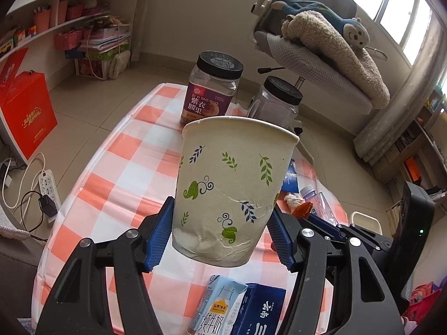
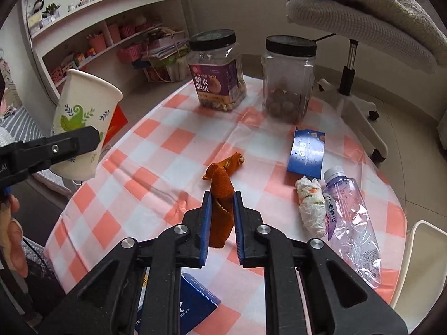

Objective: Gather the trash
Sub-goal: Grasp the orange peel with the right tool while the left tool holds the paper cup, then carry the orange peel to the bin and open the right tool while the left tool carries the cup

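Note:
My left gripper [image 1: 220, 217] is shut on a creased paper cup [image 1: 232, 184] printed with green and blue leaves, held upright above the checked table. The cup also shows in the right wrist view [image 2: 83, 117] at the left, off the table's edge. My right gripper [image 2: 222, 198] is shut on a strip of orange peel [image 2: 222, 192], whose far end trails on the tablecloth [image 2: 156, 150]. A crumpled tissue [image 2: 310, 203], a crushed plastic bottle [image 2: 349, 220] and a blue packet [image 2: 306, 150] lie on the table's right side.
Two black-lidded jars stand at the table's far end: a purple-labelled one [image 2: 218, 72] and a clear one [image 2: 289, 81]. A milk carton [image 1: 215, 307] and a blue box [image 1: 259, 310] lie near me. An office chair [image 2: 360, 42] stands beyond the table, shelves [image 2: 106, 28] to the left.

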